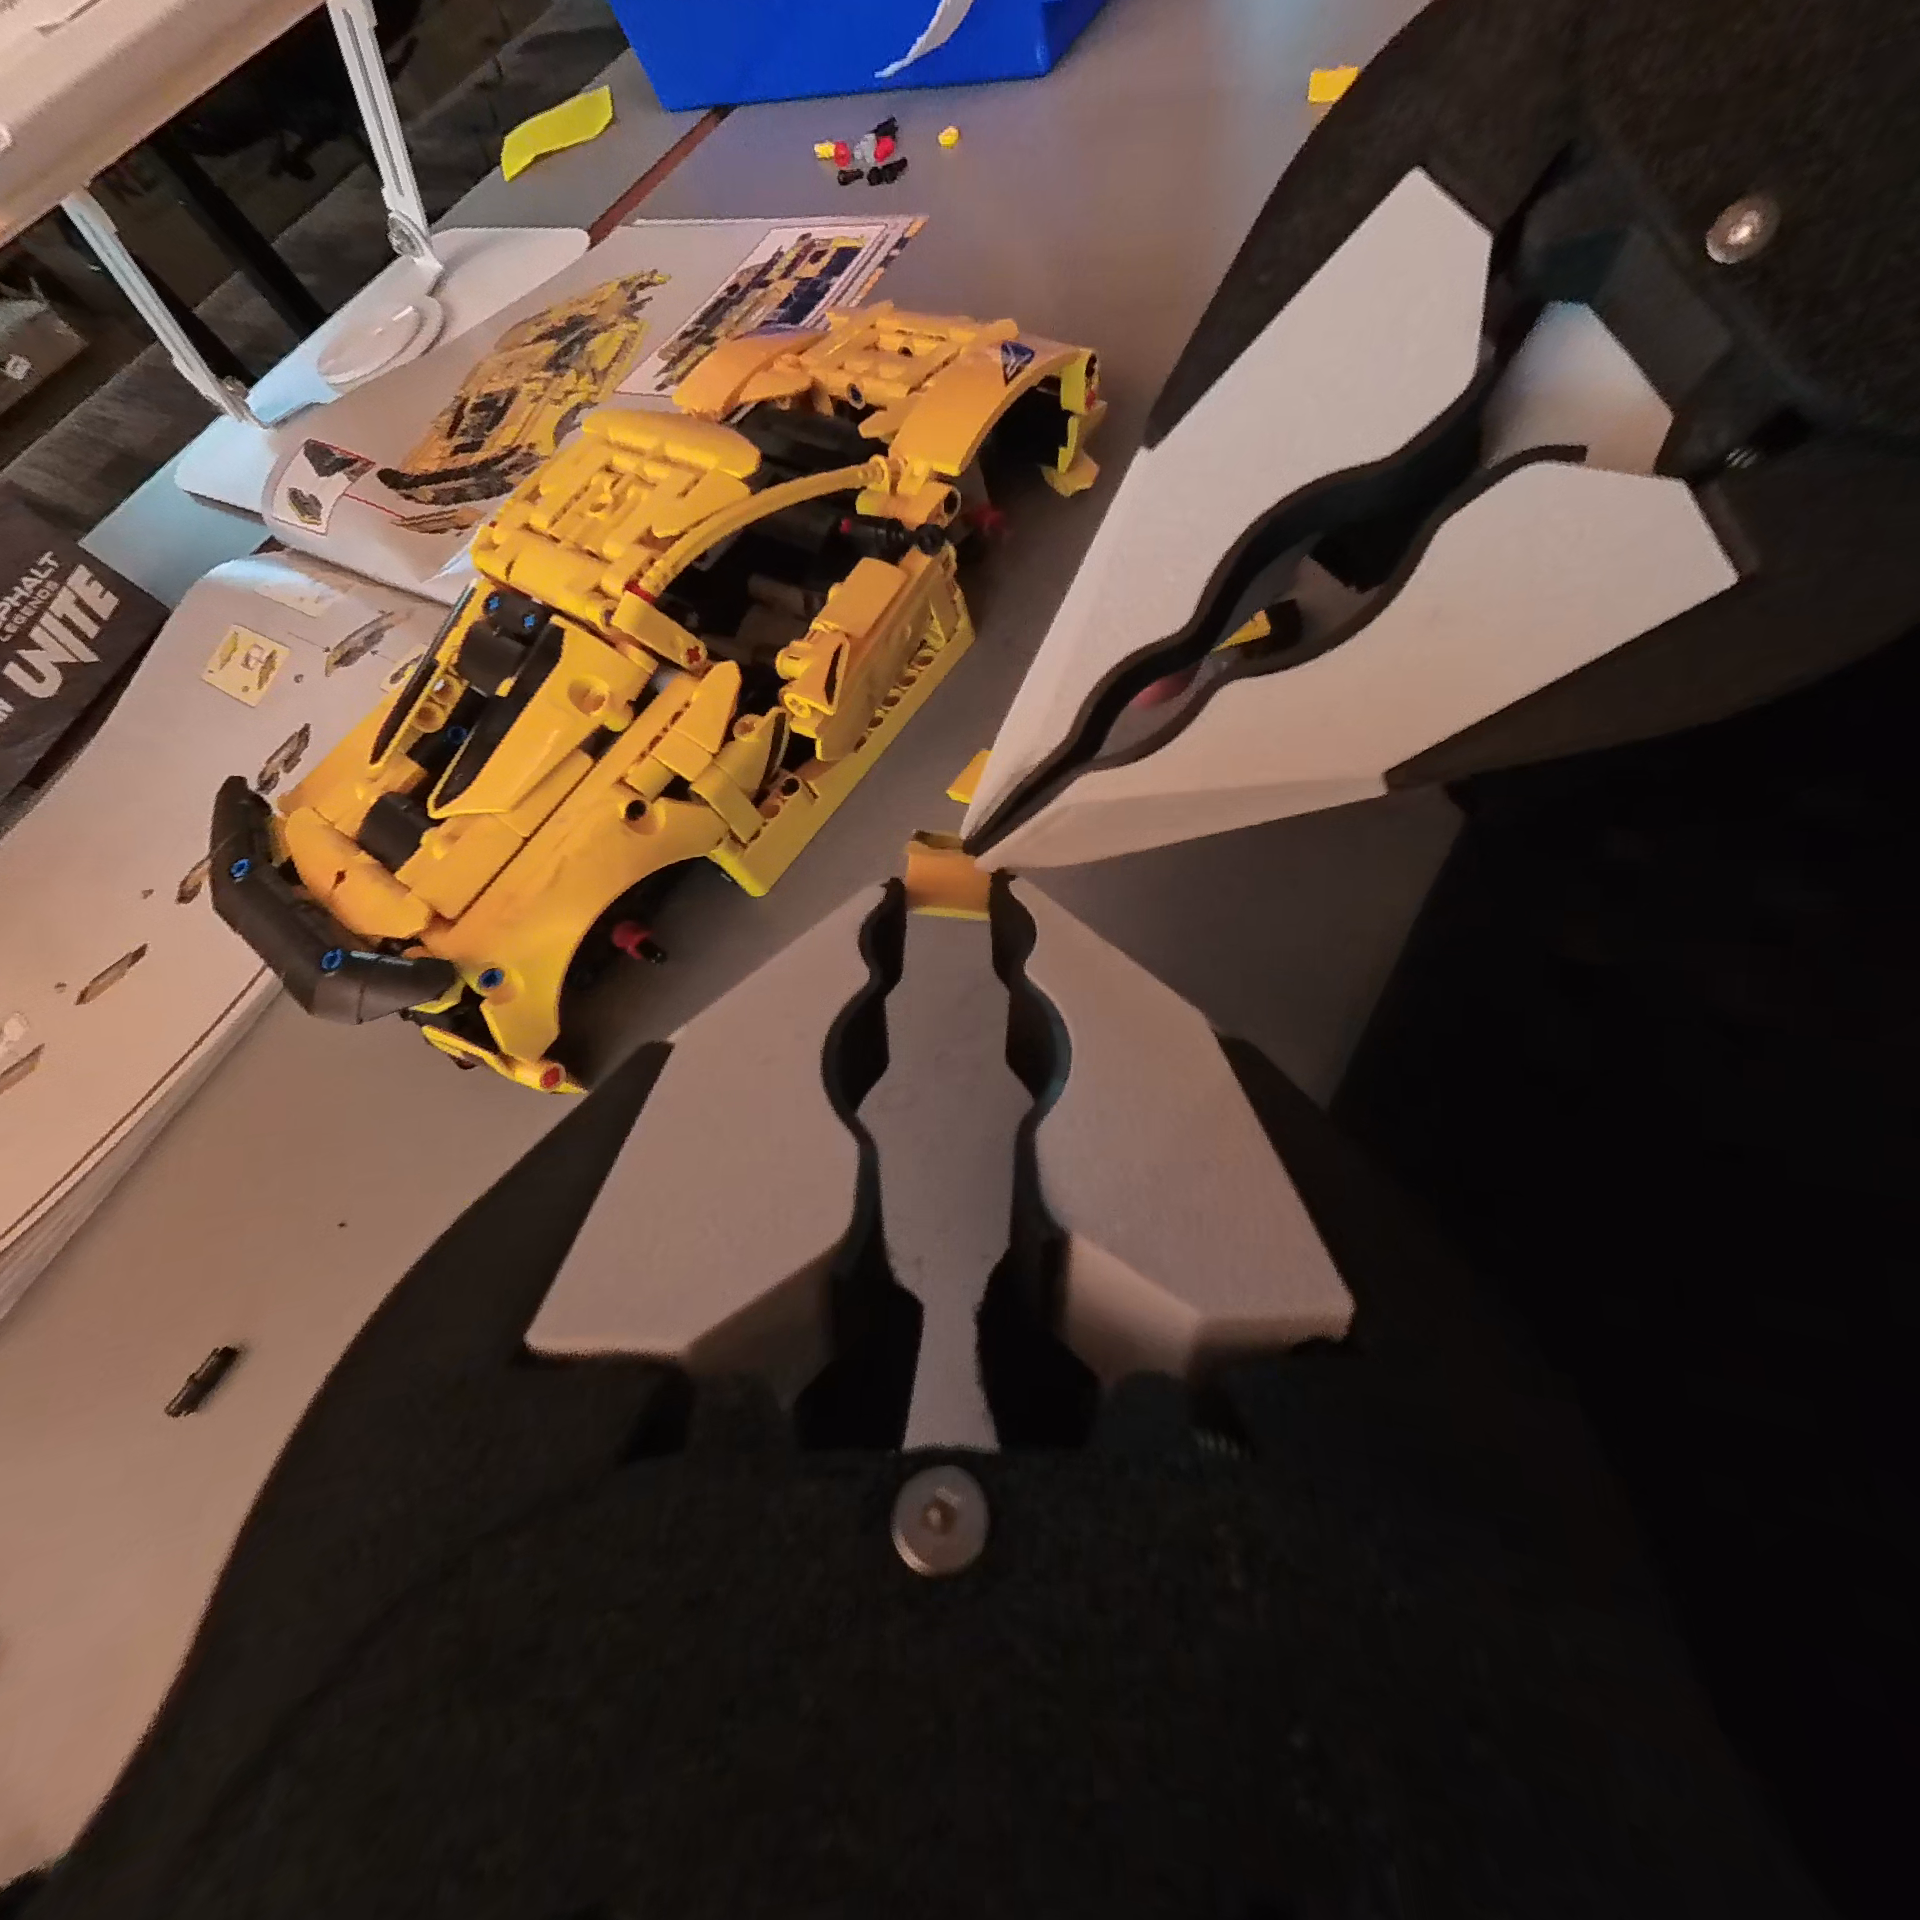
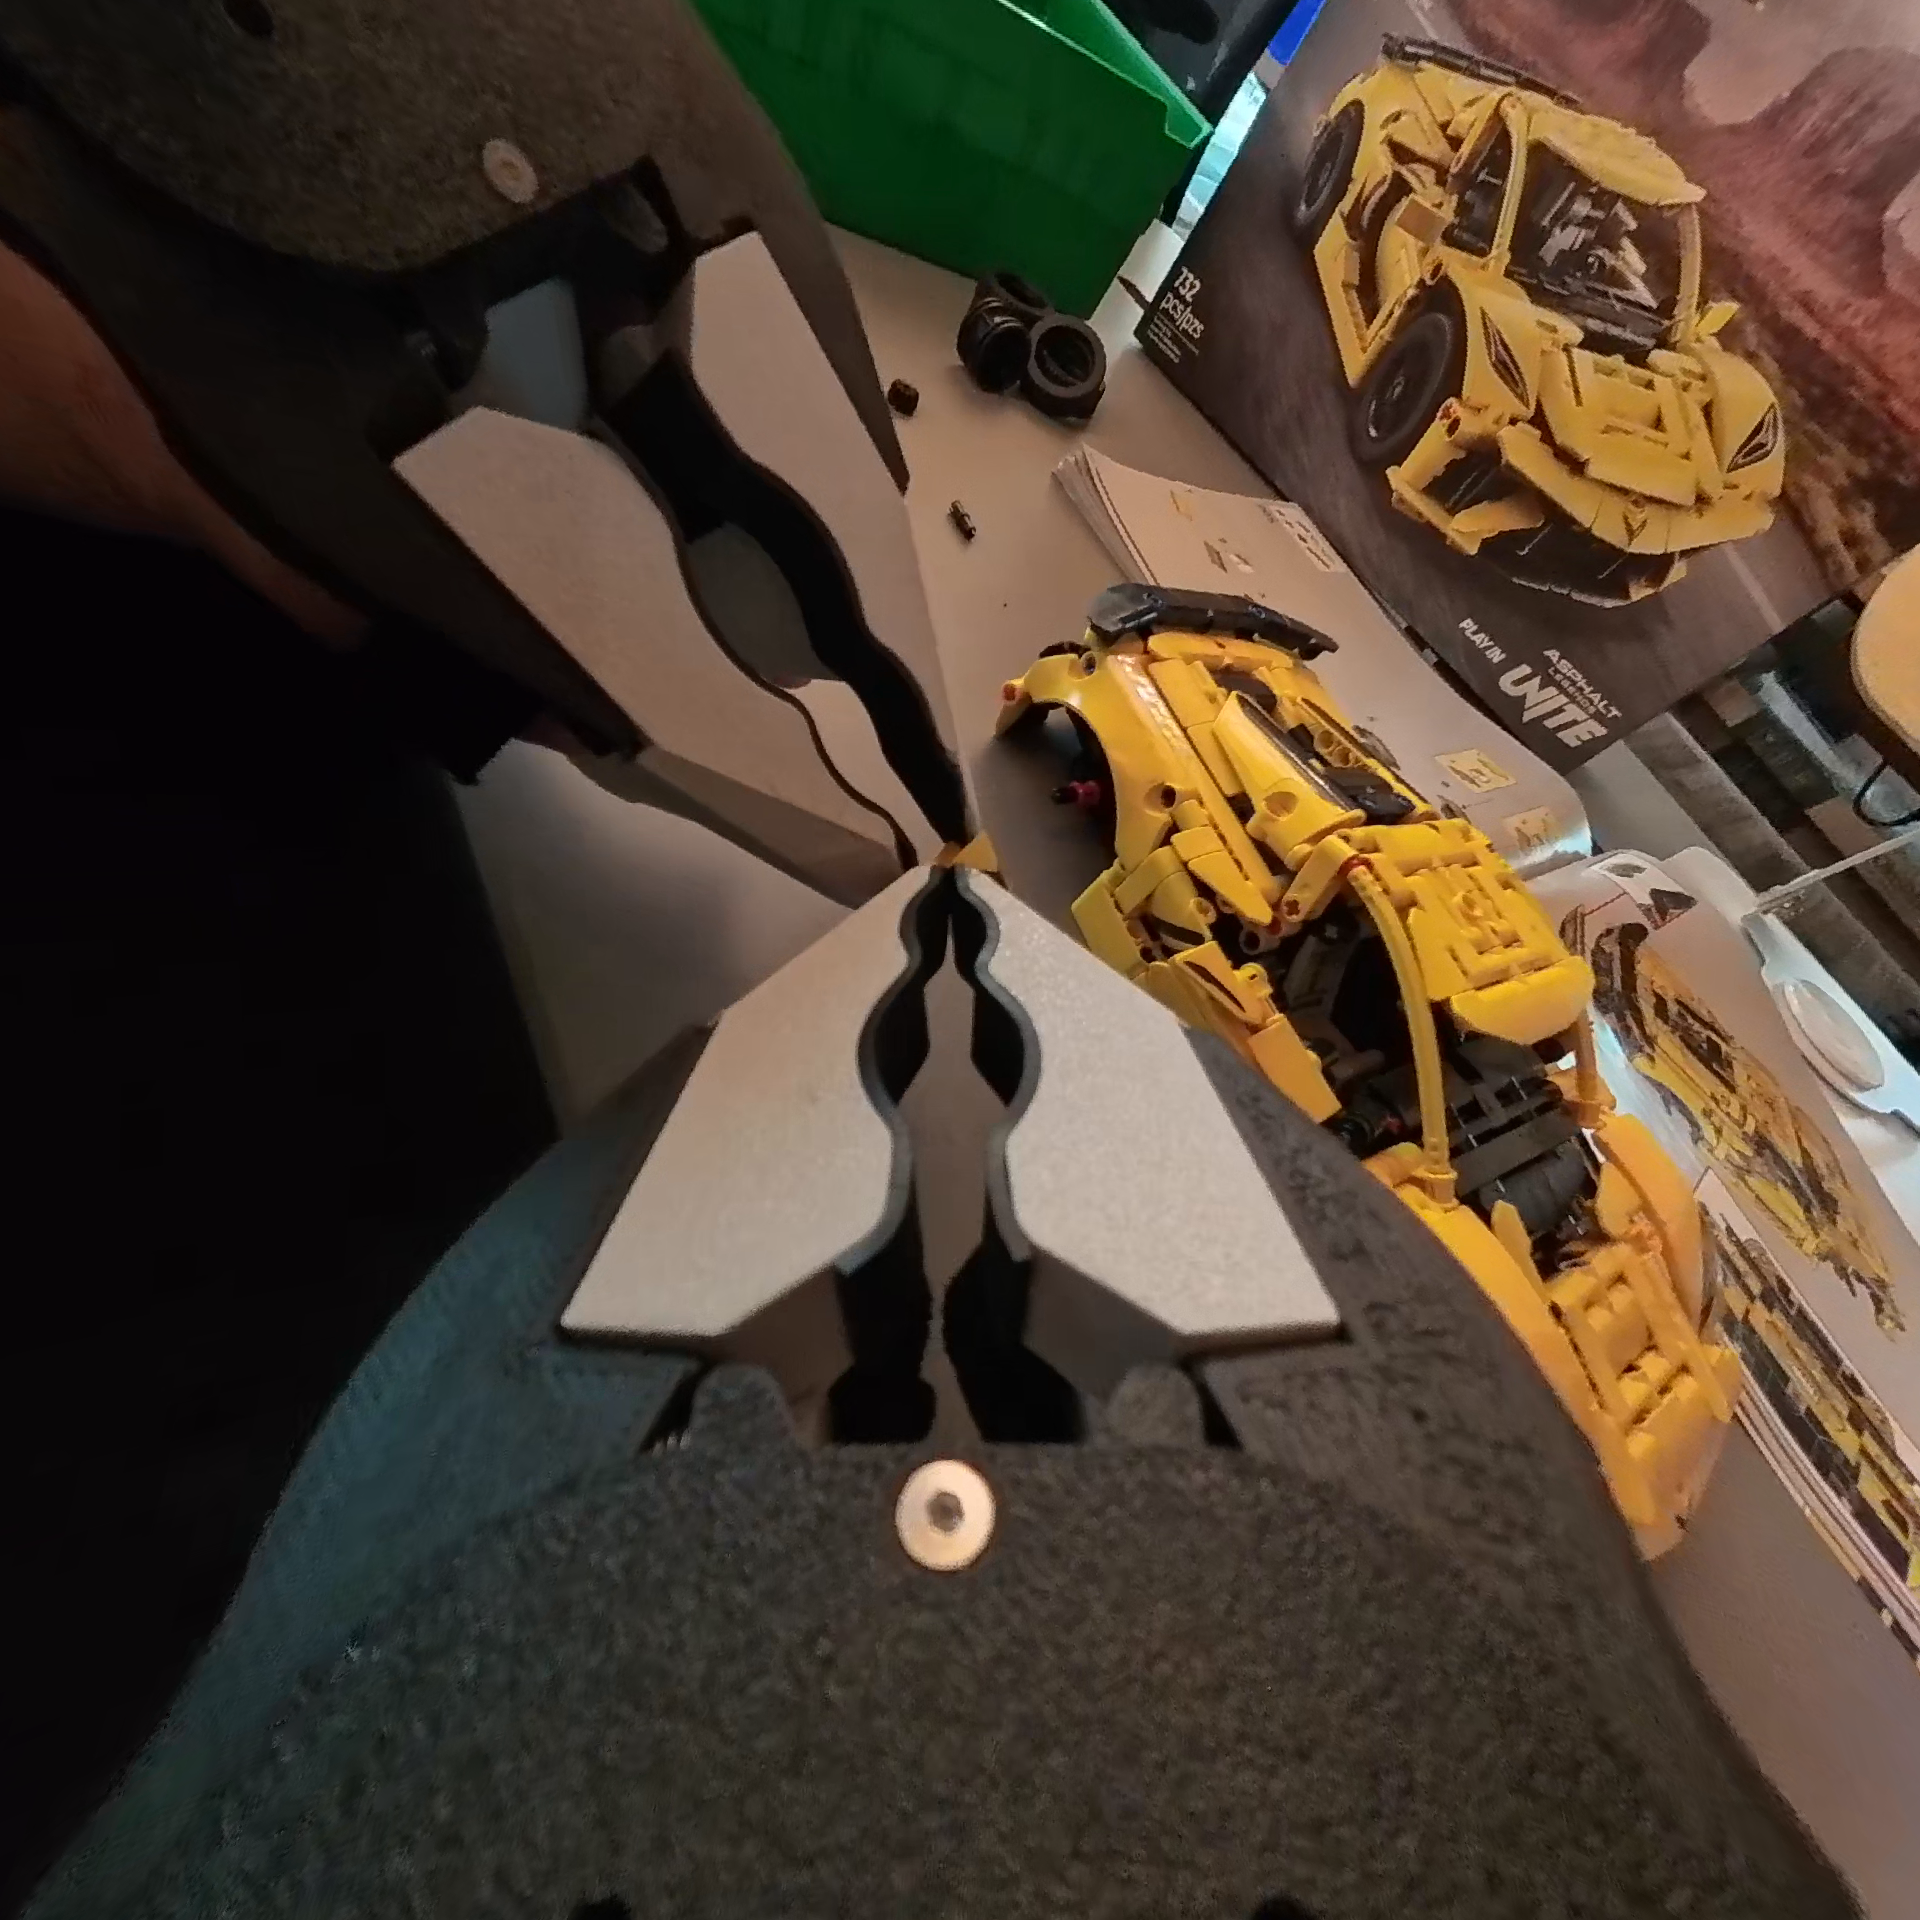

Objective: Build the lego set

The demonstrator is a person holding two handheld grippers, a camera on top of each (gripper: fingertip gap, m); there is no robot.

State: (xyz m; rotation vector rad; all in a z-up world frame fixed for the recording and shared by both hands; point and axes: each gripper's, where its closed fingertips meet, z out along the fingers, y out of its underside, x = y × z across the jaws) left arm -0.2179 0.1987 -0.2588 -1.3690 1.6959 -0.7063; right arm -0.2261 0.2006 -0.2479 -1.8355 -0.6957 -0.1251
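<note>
Beside the yellow lego car [image 1: 665, 665] on the table [image 1: 312, 1195], a small yellow piece [image 1: 943, 883] is pinched by the left tool [image 1: 945, 894]; its edge is met by the right tool [image 2: 951, 883], pressed together.

Office-like workspace: grey desk [image 1: 1039, 177], storage bins [image 1: 842, 47], lamp base [image 1: 384, 322].

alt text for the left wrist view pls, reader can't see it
Left hand-held gripper grips a small yellow piece at its fingertips, and the right hand-held gripper pinches the same piece from the upper right. To their left, a nearly finished yellow Lego car without wheels sits on a grey table beside open instruction pages.
</note>
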